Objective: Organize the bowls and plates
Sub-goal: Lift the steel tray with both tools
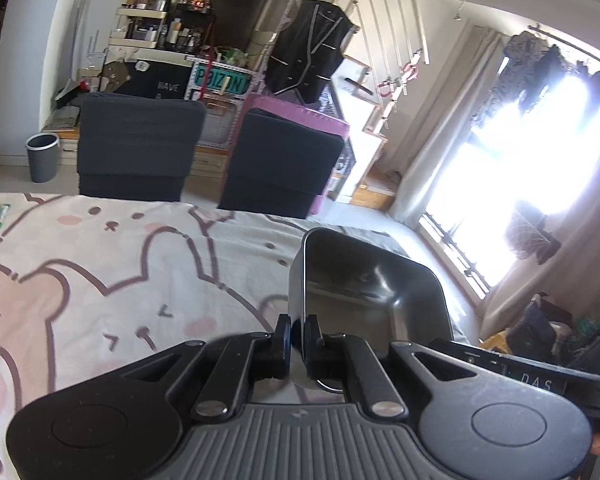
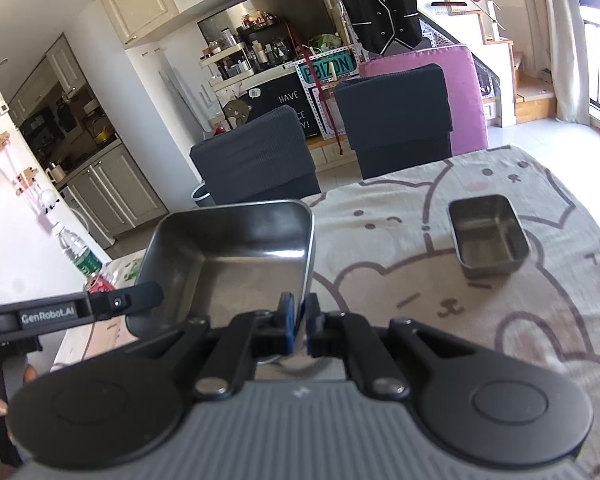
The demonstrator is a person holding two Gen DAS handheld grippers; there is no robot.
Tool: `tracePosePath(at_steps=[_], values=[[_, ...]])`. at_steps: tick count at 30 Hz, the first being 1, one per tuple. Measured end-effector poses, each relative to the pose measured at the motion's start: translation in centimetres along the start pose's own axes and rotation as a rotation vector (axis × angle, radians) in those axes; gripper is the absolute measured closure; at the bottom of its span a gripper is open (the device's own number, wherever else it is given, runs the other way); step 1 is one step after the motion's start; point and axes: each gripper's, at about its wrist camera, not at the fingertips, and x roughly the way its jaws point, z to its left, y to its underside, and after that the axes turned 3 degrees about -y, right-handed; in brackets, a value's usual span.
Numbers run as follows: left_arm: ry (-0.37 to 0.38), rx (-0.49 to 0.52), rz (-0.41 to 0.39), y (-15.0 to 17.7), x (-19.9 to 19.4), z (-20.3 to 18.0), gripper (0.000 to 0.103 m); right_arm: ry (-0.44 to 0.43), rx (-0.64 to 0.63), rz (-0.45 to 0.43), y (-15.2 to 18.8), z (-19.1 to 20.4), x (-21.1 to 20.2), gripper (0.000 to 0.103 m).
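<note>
Left wrist view: the left gripper (image 1: pixel 298 338) pinched the left rim of a steel tray (image 1: pixel 370 280), which sat just ahead and right. The right gripper (image 2: pixel 299 322) clamped the tray's (image 2: pixel 228 252) right rim; a small steel bowl (image 2: pixel 488 234) stood apart, ahead-right on the counter (image 2: pixel 400 240).

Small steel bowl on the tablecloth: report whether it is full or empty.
Empty. The right wrist view looks into the small steel bowl, upright on the tablecloth, and its bare metal floor shows.
</note>
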Motion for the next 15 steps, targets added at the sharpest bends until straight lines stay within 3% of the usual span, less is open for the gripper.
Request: tracePosePath(at_steps=[9, 15], values=[[0.020, 0.001, 0.079, 6.0, 0.2, -1.5, 0.096, 0.029, 0.008, 0.009, 3.4, -1.5, -3.4, 0.096], [0.022, -0.023, 0.161, 9.0, 1.3, -0.7, 0.096, 0.061, -0.035, 0.096, 4.9, -1.7, -2.4, 0.096]])
